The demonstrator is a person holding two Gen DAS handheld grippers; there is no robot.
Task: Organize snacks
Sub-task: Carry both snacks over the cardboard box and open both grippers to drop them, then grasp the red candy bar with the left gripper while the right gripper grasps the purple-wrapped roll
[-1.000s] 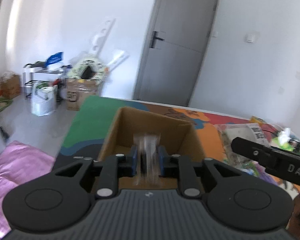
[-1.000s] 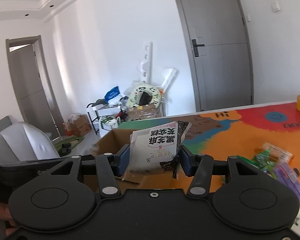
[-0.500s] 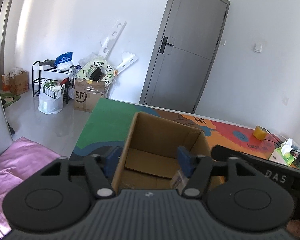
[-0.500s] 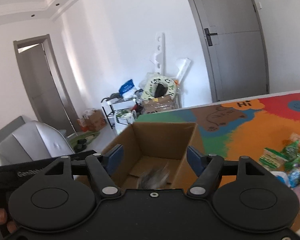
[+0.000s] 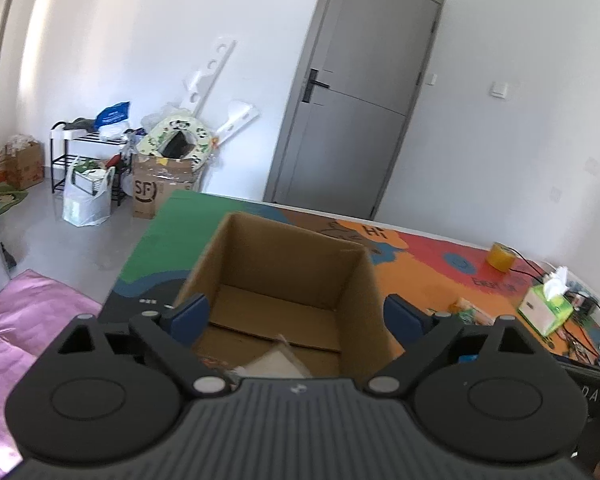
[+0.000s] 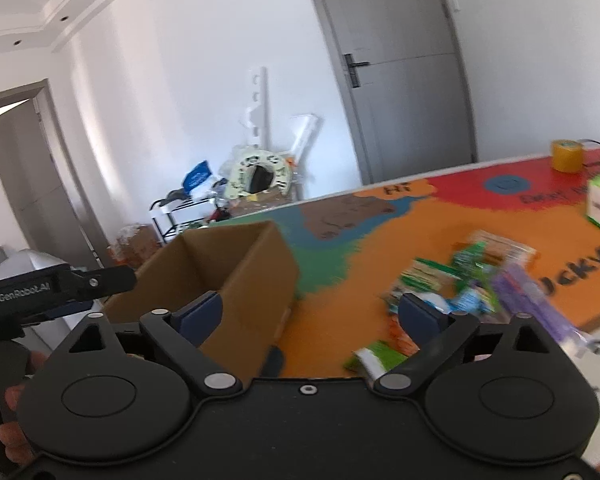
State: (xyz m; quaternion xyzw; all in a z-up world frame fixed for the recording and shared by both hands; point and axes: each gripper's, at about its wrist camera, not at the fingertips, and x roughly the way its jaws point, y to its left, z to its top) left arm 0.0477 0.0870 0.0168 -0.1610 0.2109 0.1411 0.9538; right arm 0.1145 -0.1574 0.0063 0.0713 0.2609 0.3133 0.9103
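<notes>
In the left wrist view we see the left gripper [image 5: 296,314] low in the frame, its jaws spread and still opening, with nothing pressed between the blue pads; the open cardboard box [image 5: 284,276] sits in the centre of the frame, straddled by the two pads. On the box floor, at lower centre, lies a pale snack packet [image 5: 276,362]. The box stands on a colourful table mat [image 5: 420,256]; at the right edge we see a yellow tape roll [image 5: 501,255] and a green tissue box [image 5: 546,308]. In the right wrist view the right gripper [image 6: 310,314] fills the bottom, jaws wide and opening, holding nothing. The cardboard box [image 6: 256,280] is at centre left, and a blurred heap of loose snacks [image 6: 472,280] lies on the mat at centre right. At the left edge we see the other gripper [image 6: 56,286] beside the box, a hand [image 6: 8,420] below it.
</notes>
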